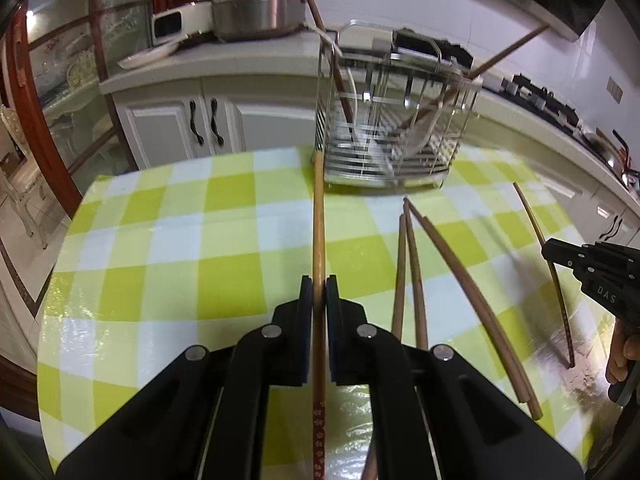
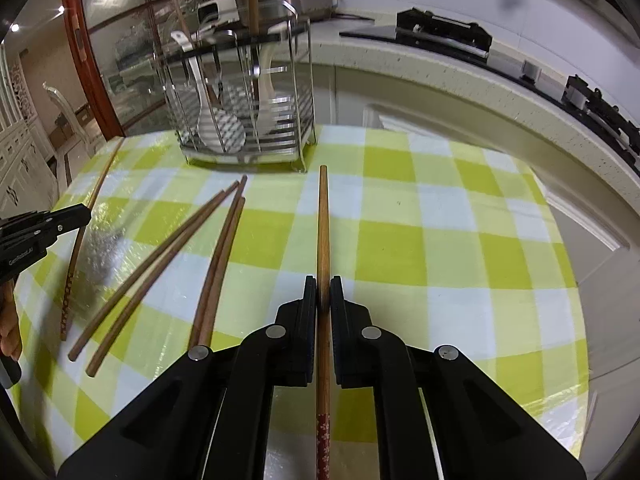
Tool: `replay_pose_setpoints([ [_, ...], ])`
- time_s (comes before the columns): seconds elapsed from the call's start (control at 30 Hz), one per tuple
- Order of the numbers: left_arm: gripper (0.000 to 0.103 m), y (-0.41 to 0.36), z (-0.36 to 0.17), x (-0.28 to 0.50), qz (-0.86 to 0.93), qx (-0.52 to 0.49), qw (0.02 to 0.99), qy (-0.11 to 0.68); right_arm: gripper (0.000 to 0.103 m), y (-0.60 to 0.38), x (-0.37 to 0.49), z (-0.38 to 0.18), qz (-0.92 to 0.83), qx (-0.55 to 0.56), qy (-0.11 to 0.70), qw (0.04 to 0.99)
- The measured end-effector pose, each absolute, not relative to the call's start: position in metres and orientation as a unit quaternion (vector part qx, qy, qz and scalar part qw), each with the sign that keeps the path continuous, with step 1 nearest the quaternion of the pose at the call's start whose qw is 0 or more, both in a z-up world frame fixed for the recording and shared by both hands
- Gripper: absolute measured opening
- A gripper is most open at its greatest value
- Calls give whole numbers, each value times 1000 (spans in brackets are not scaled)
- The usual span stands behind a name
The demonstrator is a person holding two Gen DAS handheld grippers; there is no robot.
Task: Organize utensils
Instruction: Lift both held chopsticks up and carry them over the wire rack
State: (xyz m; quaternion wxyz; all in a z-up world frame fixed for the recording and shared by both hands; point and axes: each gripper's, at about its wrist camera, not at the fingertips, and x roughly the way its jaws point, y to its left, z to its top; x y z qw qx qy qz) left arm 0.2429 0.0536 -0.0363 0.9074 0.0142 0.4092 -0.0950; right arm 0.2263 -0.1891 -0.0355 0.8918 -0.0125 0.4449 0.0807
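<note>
1. Left gripper [image 1: 319, 280] – fingers clamped on a chopstick [image 1: 319, 216], its long axis aimed at the wire holder [image 1: 384, 136] ahead.
2. Right gripper [image 2: 323, 280] likewise pinches another chopstick [image 2: 323, 220] – holder [image 2: 244, 92] ahead-left, four loose chopsticks [image 2: 168, 256] on the desk [image 2: 440, 240].

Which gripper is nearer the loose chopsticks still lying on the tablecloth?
Cannot tell. Loose chopsticks lie between them: right of the left gripper, left of the right gripper. Each is shut on its own chopstick.
</note>
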Motion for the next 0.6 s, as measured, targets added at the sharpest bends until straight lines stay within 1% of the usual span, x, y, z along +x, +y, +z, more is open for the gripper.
replay_pose_setpoints([
  [0.37, 7, 58, 9, 216, -83, 14, 930, 358, 8, -197, 210, 7, 78, -3, 400, 913],
  [0.6, 7, 57, 27, 199, -82, 17, 937, 340, 8, -201, 195, 28, 75, -2, 377, 923],
])
